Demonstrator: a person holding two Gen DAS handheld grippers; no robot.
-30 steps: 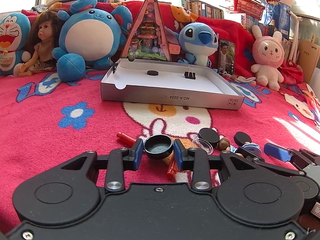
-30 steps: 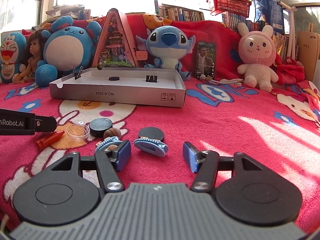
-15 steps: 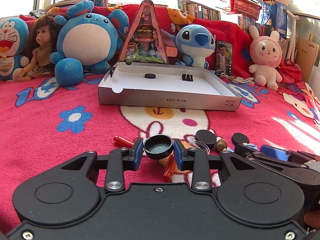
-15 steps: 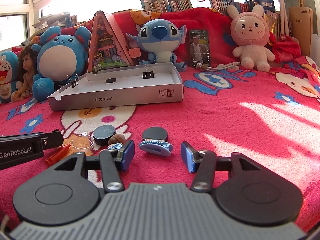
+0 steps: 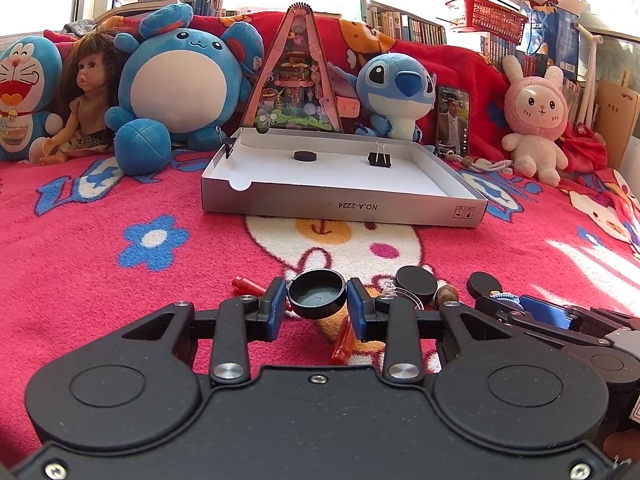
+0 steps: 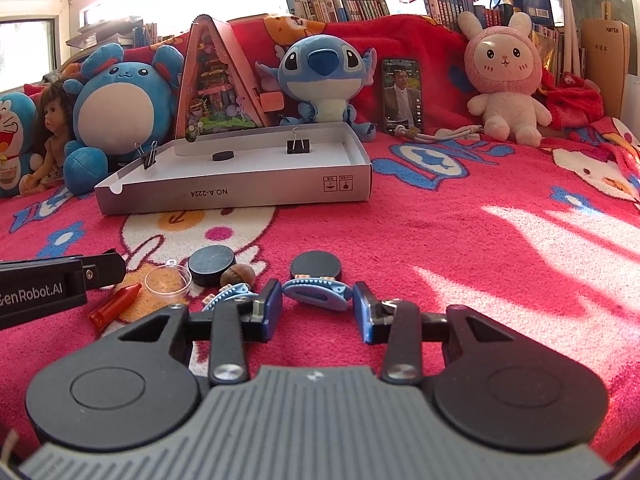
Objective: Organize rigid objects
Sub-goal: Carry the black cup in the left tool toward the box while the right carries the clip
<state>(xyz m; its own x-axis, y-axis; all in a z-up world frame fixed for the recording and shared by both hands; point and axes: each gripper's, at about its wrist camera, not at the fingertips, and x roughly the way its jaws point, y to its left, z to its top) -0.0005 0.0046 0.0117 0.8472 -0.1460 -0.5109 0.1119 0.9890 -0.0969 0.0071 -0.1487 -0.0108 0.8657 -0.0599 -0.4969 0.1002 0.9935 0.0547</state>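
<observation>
Shallow cardboard box sits open-topped on the red blanket, near wall facing the grippers. Inside: one black disc and one binder clip, well apart, with bare white floor all around them; a second clip is clamped on the left rim. Plush toys crowd just behind the box's far wall. The blanket between box and grippers is free.

Left gripper: blue pads clamped on a black round cap, hollow side up, held clear of the blanket.

Right gripper: jaws have just been closing around a blue hair clip; the clip lies on the blanket between the pads, which seem just short of its ends. A black puck lies just behind it.

Loose pile to the left: another puck, nut, clear cup, red crayon.
</observation>
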